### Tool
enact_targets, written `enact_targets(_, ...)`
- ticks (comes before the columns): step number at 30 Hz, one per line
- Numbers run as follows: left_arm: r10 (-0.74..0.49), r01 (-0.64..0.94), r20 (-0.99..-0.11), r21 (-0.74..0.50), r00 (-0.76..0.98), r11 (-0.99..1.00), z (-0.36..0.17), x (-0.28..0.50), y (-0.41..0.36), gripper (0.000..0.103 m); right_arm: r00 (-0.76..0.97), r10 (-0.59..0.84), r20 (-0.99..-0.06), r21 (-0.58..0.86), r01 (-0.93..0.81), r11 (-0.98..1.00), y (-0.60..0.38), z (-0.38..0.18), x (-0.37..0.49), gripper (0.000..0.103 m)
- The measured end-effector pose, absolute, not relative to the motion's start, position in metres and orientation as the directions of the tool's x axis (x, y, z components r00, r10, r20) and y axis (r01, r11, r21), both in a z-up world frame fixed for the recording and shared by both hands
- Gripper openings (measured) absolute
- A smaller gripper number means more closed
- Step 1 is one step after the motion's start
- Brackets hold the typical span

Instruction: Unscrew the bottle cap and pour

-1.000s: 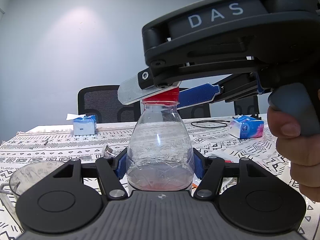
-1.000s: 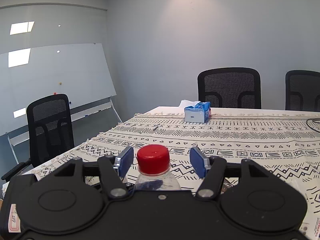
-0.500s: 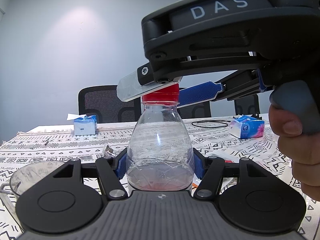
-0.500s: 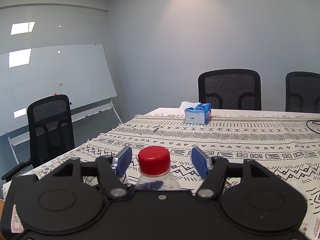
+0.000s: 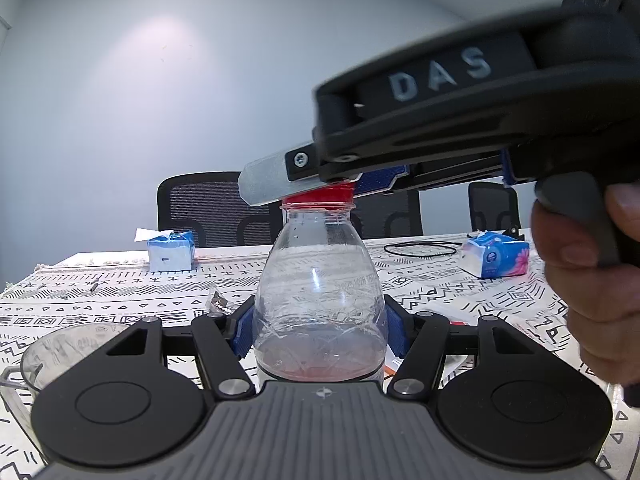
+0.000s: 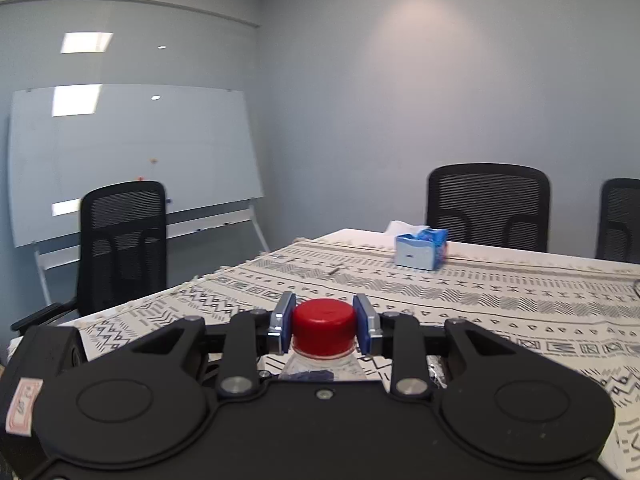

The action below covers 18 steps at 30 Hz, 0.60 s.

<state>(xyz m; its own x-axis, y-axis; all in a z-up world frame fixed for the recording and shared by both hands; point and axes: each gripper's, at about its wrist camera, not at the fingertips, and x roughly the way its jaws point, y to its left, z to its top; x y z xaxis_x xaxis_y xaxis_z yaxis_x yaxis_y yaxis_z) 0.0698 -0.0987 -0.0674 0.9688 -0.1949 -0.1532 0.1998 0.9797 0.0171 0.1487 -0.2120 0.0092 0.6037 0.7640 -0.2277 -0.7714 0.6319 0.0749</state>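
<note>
A clear plastic bottle [image 5: 318, 280] with a little pink liquid at the bottom stands upright on the patterned tablecloth. My left gripper [image 5: 318, 330] is shut on the bottle's body. The red cap [image 6: 323, 324] is on the bottle's neck; it also shows in the left wrist view [image 5: 318, 198]. My right gripper [image 6: 323, 326] is shut on the cap, its blue pads pressed on both sides. The same gripper reaches in from the right in the left wrist view [image 5: 320, 184], held by a hand.
A clear measuring cup [image 5: 60, 350] stands at the left, near the bottle. A blue tissue box [image 5: 171, 251] and a tissue pack [image 5: 496, 254] lie farther back. A black cable [image 5: 418, 248] lies behind. Office chairs [image 6: 488, 208] and a whiteboard [image 6: 128, 160] surround the table.
My right gripper's fingers closed from wide open onto the red cap. The right gripper also shifted to the right in the left wrist view. The bottle and left gripper stayed still.
</note>
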Motion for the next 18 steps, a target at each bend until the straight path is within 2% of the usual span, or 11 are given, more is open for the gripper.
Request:
enact_targets(6,-0.198,0.202,-0.155,0.012,0.968,0.979,-0.067,0.07,-0.099,0.059,0.441,0.883,-0.162,0.038,-0.891,0.452,-0.227,0.002,0.176,0.033)
enact_targets(10,-0.207,0.211,-0.157,0.011,0.966,0.977,-0.067,0.068,-0.1,0.059,0.367,0.922,-0.122,-0.065,-0.93,0.362,-0.231,-0.003,0.173,0.034)
enact_targets(14,-0.211,0.215,-0.158,0.012,0.965,0.976,-0.067,0.068,-0.1,0.059,0.298,0.947,-0.119,-0.124,-0.951,0.283,-0.235,-0.002,0.174,0.034)
enact_targets(18,-0.212,0.217,-0.157,0.014,0.964,0.976,-0.067,0.068,-0.101,0.059,0.287,0.949,-0.129,-0.103,-0.956,0.275,-0.238,0.002,0.179,0.034)
